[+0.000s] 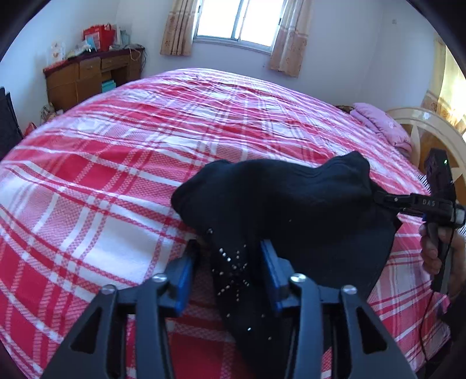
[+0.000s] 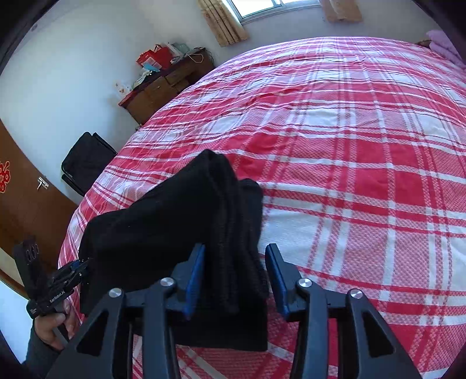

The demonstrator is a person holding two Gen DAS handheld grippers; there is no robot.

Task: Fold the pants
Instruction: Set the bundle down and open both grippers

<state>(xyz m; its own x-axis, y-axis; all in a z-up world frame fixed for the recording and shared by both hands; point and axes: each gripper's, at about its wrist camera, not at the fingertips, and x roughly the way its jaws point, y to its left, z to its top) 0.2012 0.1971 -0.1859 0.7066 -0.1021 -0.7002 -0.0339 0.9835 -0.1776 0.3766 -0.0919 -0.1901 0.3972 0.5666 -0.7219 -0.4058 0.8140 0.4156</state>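
Daylight pours from the blown-out white window at the top of both frames, leaving the red-and-white plaid bedspread bright and evenly lit. The black knit pants read nearly detailless. Fisheye bending curves the bed; corners vignette black; focus stays sharp.

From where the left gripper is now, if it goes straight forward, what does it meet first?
The black pants: their fabric already lies between the open fingers of the left gripper, bunched just ahead. Beyond looks like the plaid bedspread, though depth is unclear.
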